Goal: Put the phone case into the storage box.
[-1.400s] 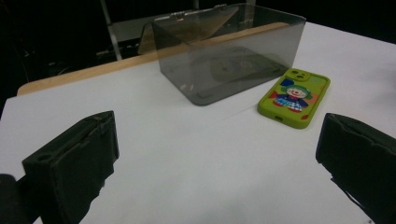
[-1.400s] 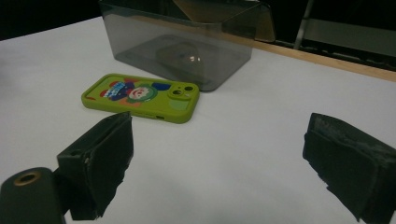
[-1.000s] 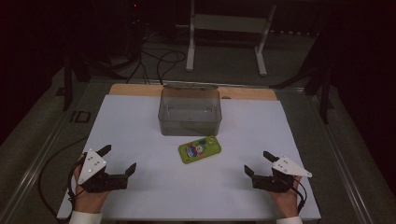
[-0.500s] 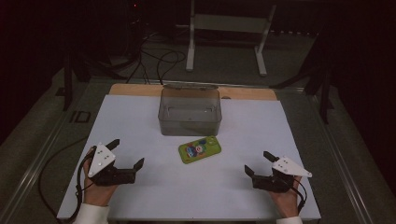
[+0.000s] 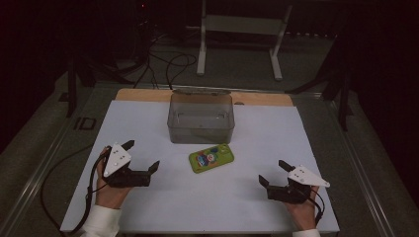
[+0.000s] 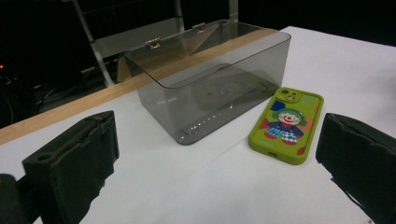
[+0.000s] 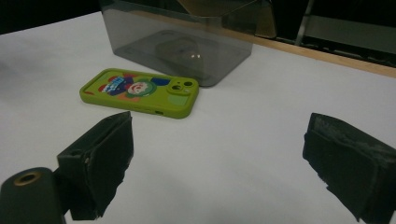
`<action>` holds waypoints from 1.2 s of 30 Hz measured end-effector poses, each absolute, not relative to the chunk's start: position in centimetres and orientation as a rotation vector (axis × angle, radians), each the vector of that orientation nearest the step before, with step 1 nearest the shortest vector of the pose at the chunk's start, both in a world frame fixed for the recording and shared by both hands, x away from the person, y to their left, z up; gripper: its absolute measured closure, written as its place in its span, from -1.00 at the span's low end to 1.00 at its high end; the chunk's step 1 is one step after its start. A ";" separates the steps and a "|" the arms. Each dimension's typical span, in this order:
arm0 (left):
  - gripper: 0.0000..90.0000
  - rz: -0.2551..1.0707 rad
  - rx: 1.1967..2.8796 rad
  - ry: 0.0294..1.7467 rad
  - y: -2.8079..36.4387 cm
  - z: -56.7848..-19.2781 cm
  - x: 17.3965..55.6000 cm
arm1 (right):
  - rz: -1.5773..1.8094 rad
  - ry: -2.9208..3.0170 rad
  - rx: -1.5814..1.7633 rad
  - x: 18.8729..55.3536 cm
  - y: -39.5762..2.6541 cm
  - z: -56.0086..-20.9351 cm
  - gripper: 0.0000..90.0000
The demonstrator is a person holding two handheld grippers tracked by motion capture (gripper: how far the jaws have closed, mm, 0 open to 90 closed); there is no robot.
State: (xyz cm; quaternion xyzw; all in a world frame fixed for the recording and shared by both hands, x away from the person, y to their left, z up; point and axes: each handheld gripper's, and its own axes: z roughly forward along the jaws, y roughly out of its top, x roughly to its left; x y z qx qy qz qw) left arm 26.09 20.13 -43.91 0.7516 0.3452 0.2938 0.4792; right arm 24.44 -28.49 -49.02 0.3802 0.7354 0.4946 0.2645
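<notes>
Lime-green phone case (image 5: 211,158) printed with a clown, face-down, camera cutout showing, flat just in front of smoky clear plastic bin (image 5: 200,118). Left gripper (image 5: 142,157) and right gripper (image 5: 271,173) spread wide, gripping nothing, flanking the case.

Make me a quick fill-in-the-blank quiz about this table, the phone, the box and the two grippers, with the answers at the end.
1. The phone case is mainly ____ in colour.
2. The phone lies ____ the clear box, on the white table.
3. The picture on the case shows a ____.
4. The left gripper and right gripper both have their jaws ____.

Answers: green; outside; clown; open
</notes>
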 end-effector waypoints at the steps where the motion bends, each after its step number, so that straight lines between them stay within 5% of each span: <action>1: -1.00 0.716 1.836 0.842 20.1 -43.9 26.2 | 1.336 1.988 1.028 24.4 -28.5 -49.0 -0.80; 36: -1.00 0.666 2.014 0.805 17.2 -43.3 29.6 | 1.330 1.994 1.043 24.5 -28.5 -49.1 -0.80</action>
